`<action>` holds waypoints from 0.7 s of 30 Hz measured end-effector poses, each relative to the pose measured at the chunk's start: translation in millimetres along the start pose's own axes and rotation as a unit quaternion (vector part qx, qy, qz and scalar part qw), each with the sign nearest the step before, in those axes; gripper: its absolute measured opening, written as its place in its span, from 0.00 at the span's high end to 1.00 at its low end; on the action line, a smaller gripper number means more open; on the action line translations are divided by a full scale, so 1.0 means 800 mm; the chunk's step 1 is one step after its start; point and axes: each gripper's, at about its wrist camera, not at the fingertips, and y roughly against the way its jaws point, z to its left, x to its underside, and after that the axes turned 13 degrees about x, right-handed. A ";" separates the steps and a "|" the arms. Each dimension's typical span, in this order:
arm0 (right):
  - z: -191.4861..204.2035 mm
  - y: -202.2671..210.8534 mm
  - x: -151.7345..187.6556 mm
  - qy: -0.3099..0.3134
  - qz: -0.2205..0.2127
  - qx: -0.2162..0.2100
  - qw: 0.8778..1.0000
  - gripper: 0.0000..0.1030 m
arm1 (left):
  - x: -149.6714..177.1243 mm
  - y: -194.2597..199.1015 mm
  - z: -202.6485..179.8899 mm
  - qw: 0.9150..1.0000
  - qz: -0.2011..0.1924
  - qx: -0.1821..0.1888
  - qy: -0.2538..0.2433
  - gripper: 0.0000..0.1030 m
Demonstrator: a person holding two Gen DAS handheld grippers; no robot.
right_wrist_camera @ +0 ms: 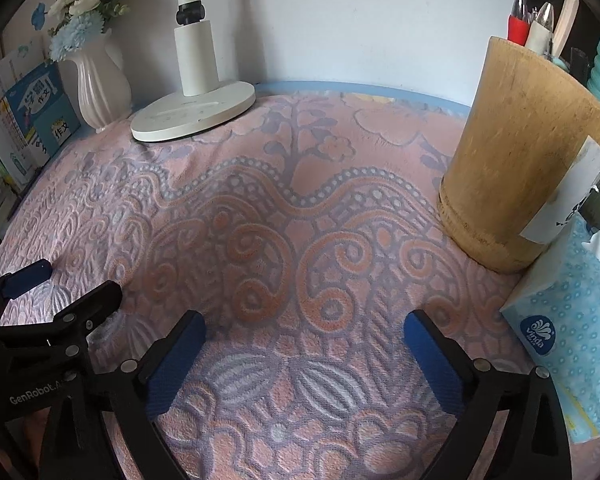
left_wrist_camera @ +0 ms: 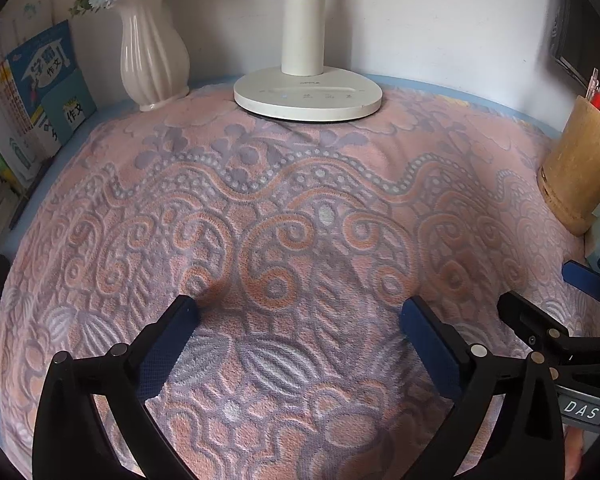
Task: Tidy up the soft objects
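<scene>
My left gripper (left_wrist_camera: 300,312) and right gripper (right_wrist_camera: 306,326) hover, jaws spread wide and empty, over the pink-and-lilac patterned terry towel (left_wrist_camera: 300,208).

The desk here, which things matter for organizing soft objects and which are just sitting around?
For the job:
patterned towel
left gripper, jaws open
right gripper, jaws open

Just there:
lamp
vase
books
pen holder
tissue pack

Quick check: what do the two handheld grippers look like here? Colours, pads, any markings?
Both are matte black frames with two angled fingers, round silver fasteners at the joints and blue textured pads. The left gripper carries white "GenRobot.A" lettering, readable in the right wrist view. The right gripper has a grey label reading "DAS", seen in the left wrist view. No cables or sleeves visible.
</scene>
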 end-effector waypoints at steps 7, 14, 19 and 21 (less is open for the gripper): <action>-0.002 0.000 0.001 -0.003 0.003 0.000 1.000 0.00 | 0.001 -0.001 0.001 1.000 0.000 0.000 0.000 0.01; 0.000 -0.002 0.000 0.001 0.004 0.005 1.000 0.00 | -0.001 -0.006 0.005 1.000 -0.006 -0.004 0.008 0.00; 0.000 -0.003 0.000 0.001 0.004 0.003 1.000 0.00 | 0.000 -0.006 0.005 1.000 -0.012 -0.006 0.008 0.00; 0.000 -0.004 -0.001 0.002 0.004 0.002 1.000 0.00 | 0.000 -0.006 0.005 1.000 -0.011 -0.006 0.007 0.00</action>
